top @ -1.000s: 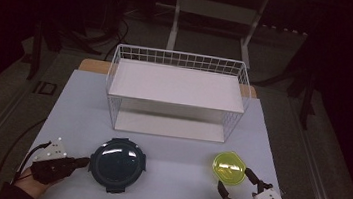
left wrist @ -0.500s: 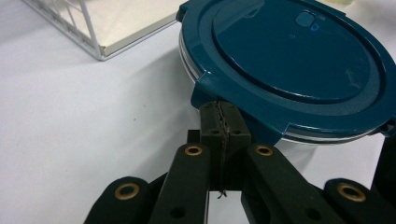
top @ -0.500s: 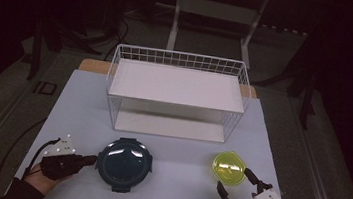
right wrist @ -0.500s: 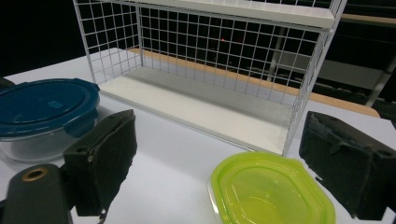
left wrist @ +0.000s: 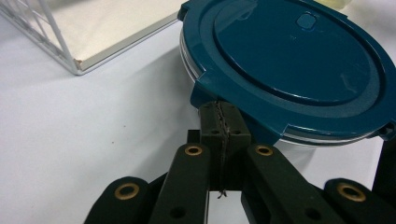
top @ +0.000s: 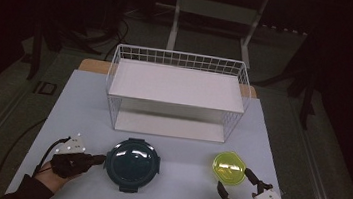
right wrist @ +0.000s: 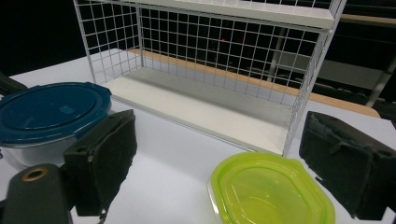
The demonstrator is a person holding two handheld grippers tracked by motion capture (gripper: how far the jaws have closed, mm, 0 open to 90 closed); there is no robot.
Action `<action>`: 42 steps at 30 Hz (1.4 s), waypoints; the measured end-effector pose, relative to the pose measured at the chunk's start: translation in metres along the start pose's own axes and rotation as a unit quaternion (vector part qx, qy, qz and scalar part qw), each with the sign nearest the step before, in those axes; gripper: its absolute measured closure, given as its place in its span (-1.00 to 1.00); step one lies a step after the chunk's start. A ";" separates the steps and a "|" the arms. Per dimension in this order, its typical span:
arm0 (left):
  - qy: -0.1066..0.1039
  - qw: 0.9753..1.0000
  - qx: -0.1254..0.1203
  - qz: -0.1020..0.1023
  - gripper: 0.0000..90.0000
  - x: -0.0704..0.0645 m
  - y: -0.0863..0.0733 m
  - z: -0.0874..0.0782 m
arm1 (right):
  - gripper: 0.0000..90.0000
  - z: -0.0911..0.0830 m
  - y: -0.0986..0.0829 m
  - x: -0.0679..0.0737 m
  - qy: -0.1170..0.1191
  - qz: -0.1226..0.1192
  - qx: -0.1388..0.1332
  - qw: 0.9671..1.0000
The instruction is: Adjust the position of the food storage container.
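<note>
Left tongs (top: 98,159) pinched closed, tips touching the near-left rim of one round dark-blue lidded plastic container (top: 132,163), sitting flat, no long axis, on the pale counter (top: 84,99). Open room all around. One white wire shelf rack (top: 177,92) behind. Right: one yellow-green lidded tub (top: 229,167), right tongs (top: 236,183) spread wide just near it.

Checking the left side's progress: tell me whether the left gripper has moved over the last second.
Yes. In the high view the left gripper has moved right, toward the wire rack's side, until its shut tips meet the blue lidded container's rim.
</note>
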State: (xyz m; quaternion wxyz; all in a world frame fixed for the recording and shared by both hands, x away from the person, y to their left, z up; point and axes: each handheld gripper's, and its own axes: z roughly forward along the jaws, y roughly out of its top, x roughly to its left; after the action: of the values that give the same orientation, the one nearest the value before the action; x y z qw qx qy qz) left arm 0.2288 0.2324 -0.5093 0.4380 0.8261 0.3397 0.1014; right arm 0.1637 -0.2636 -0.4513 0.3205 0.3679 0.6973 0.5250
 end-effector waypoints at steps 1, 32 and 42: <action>-0.002 1.000 0.001 0.000 0.98 -0.001 0.000 0.001 | -0.76 0.000 0.000 0.000 0.000 0.000 0.000 1.000; -0.004 1.000 0.011 0.011 0.92 -0.016 0.018 0.019 | -0.76 0.000 -0.001 0.002 0.004 -0.001 0.003 1.000; -0.045 0.999 -0.015 -0.025 0.09 -0.021 0.025 0.006 | -0.76 0.000 -0.001 0.004 0.010 -0.004 0.004 1.000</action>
State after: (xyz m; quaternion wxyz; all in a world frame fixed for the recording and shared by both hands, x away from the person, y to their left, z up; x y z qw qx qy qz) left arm 0.2274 0.2048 -0.4904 0.4676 0.8143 0.3388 0.0584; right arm 0.1617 -0.2600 -0.4524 0.3142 0.3609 0.7045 0.5241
